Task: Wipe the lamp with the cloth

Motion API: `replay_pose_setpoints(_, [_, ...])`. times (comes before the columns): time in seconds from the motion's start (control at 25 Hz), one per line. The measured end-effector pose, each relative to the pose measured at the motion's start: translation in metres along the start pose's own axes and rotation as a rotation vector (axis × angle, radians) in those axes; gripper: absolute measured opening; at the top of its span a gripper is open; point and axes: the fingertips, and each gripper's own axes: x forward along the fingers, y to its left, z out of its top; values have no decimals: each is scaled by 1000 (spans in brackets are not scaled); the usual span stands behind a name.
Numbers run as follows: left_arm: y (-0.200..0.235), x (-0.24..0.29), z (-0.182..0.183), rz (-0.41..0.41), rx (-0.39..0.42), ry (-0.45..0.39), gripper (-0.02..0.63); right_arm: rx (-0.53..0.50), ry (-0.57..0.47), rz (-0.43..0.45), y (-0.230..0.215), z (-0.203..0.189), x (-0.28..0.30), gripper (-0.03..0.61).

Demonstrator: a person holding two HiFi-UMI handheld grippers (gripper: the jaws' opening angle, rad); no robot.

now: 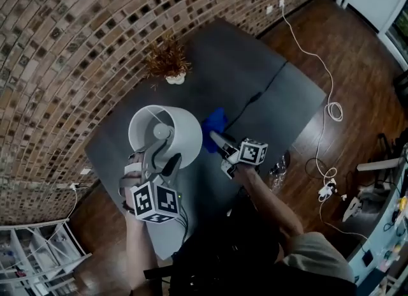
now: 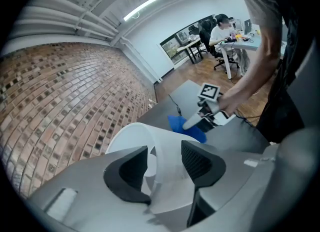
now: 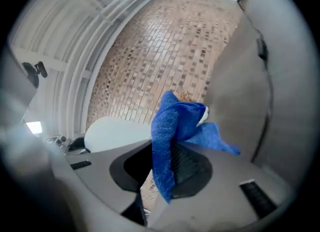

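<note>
**Clerk:** Item one, left gripper [image 2: 165, 161]. State of the jaws?

**Checker:** Partway closed across the wall of the lamp [image 1: 182, 125]. One jaw is inside the white shade and the other is outside against its outer face, so the shade is gripped at its near rim.

**Clerk:** Pose behind the jaws?

**Checker:** The gripper points down at a slant towards the brick wall [image 1: 64, 46]. Its marker cube [image 1: 155, 202] sits nearest the person, and the left forearm [image 1: 137, 250] runs straight back from it.

**Clerk:** Item two, right gripper [image 3: 162, 168].

**Checker:** The jaws are closed on the blue cloth [image 3: 172, 121]. One fold is pinched between the pads, and the rest bunches up past the tips with a loose corner trailing off to one side.

**Clerk:** Pose?

**Checker:** It is held about level and rolled onto its side, with the tips aimed at the shade. The right forearm [image 1: 268, 199] reaches in from the person's lower right, and its cube [image 1: 253, 152] is just behind the jaws.

**Clerk:** Location of the task items?

**Checker:** The lamp stands on the grey table [image 1: 255, 71], near its left end. The cloth is just beside the shade's right flank, and I cannot tell whether the two touch.

**Clerk:** Sundries?

**Checker:** A small potted plant [image 1: 167, 62] stands beyond the lamp, by the wall. A black cord [image 1: 261, 90] lies across the tabletop.
</note>
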Motion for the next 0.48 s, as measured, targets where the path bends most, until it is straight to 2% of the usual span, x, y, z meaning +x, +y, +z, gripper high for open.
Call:
replay_pose_setpoints(0.08, [1,-1,-1,16,7,-6,216,-46,54,72,-7,23,36,80])
replay_pose_setpoints(0.12, [1,-1,-1,20,5,-5,216,-32,98,119,-7,24,51,80])
replay_pose_setpoints(0.2, [1,-1,-1,25,-7,1,216,67,167,195,-3,16,61,77])
replay_pose_setpoints(0.28, [2,-2,-1,32,-19,3,216,170,186,249,9,5,47,77])
replay_pose_setpoints(0.36, [3,-3,-2,41,-24,1,217,215,230,319,26,-10,22,77])
replay_pose_setpoints(0.4, [3,-4,-2,45,-25,-2,218,208,280,366,36,-20,8,77])
replay_pose_setpoints(0.48, [1,-5,1,52,-10,-16,218,128,373,436,44,-26,-17,78])
